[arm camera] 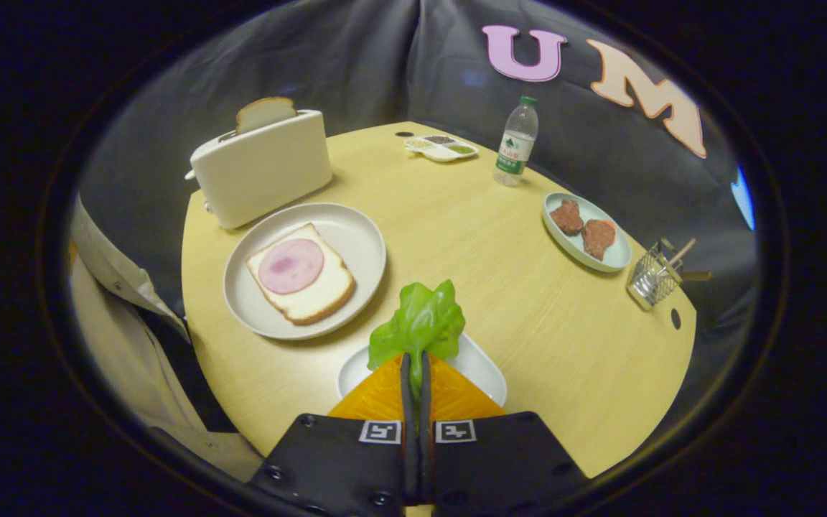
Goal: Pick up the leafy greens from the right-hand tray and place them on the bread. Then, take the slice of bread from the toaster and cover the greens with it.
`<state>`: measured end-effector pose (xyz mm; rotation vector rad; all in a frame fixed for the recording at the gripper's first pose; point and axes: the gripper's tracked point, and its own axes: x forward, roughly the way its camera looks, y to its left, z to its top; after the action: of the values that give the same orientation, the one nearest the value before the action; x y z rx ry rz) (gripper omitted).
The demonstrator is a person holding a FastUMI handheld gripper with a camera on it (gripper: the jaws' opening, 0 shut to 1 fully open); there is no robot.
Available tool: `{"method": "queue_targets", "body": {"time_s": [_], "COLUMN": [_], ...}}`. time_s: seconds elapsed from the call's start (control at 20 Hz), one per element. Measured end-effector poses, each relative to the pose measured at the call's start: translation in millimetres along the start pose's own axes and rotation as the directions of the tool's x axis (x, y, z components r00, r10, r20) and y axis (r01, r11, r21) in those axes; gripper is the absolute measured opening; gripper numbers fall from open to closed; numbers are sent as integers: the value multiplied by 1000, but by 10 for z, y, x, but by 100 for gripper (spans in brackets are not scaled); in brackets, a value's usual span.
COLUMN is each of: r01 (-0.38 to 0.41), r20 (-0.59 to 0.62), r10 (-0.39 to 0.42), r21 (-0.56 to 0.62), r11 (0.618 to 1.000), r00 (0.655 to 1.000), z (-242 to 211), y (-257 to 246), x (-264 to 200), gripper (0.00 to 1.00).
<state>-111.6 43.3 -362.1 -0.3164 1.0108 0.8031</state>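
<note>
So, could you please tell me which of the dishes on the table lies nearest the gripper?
The white tray right under the gripper, whose fingers pinch the leafy greens; the bread plate and meat plate lie farther off.

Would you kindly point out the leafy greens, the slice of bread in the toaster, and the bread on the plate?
leafy greens [422, 323], gripper view, on the middle of the leaf held by the gripper [417, 370].
toaster slice [265, 113], gripper view, on its exposed top.
bread on the plate [331, 287], gripper view, on bare crumb beside the ham.
</note>
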Motion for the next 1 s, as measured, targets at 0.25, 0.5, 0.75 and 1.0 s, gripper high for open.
{"method": "queue_targets", "body": {"time_s": [0.25, 0.5, 0.75, 1.0], "r01": [-5, -34, -90, -154], "r20": [32, 35, 39, 26], "r10": [5, 35, 92, 157], "r21": [-11, -41, -60, -91], "r11": [1000, 999, 994, 984], "r00": [999, 999, 995, 987], "z": [302, 506, 704, 825], "y": [247, 528, 815, 1132], "x": [-59, 8, 125, 279], "gripper": [4, 4, 4, 4]}}
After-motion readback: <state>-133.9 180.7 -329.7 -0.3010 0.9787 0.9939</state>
